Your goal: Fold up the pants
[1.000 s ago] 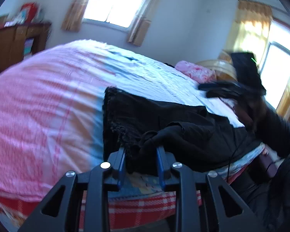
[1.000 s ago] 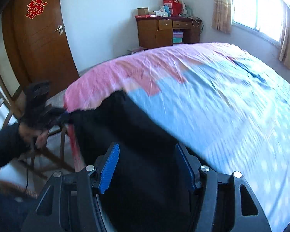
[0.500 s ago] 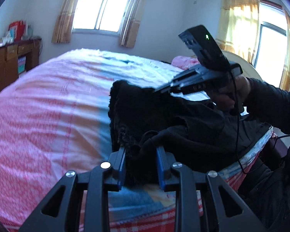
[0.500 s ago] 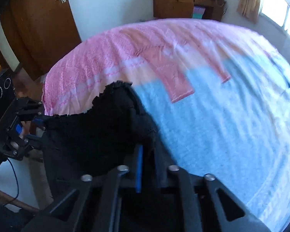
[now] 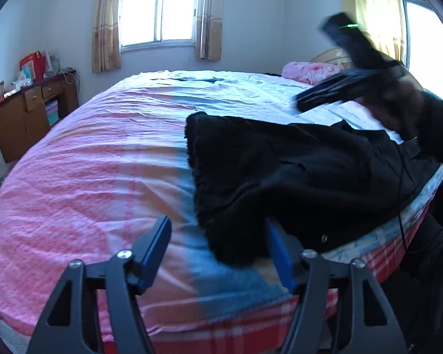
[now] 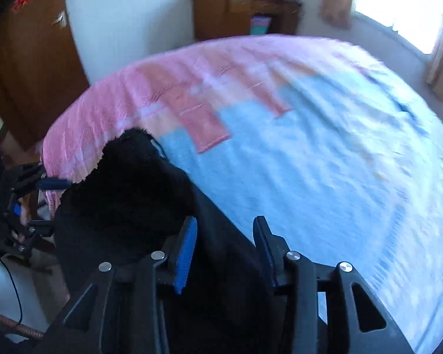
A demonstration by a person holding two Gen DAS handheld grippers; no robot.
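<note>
Black pants point(image 5: 295, 171) lie folded over on the pink and blue bedspread point(image 5: 88, 177), near the bed's front edge. My left gripper point(image 5: 218, 244) hovers at their near corner. Its jaws are opening, and the cloth's edge sits loose beside the right pad point(image 5: 277, 253). A hand holds my right gripper point(image 5: 302, 103), blurred, above the far side of the pants. In the right wrist view the right gripper point(image 6: 224, 244) is over the pants point(image 6: 127, 194). Its jaws are opening, with dark cloth below and between them, not pinched. The left gripper point(image 6: 41, 203) shows at the left edge.
A wooden cabinet point(image 5: 23, 118) with boxes on top stands by the far wall, also seen as the cabinet point(image 6: 242, 14) in the right wrist view. A brown door point(image 6: 29, 73) is left of the bed. A pink pillow point(image 5: 310, 72) lies at the headboard. A dark sleeve point(image 5: 440, 129) crosses the right edge.
My left gripper let go of the bunched cloth and spread its jaws. The right gripper, shut half a second ago, has parted and lifted. The pants now lie flatter on the bed.
</note>
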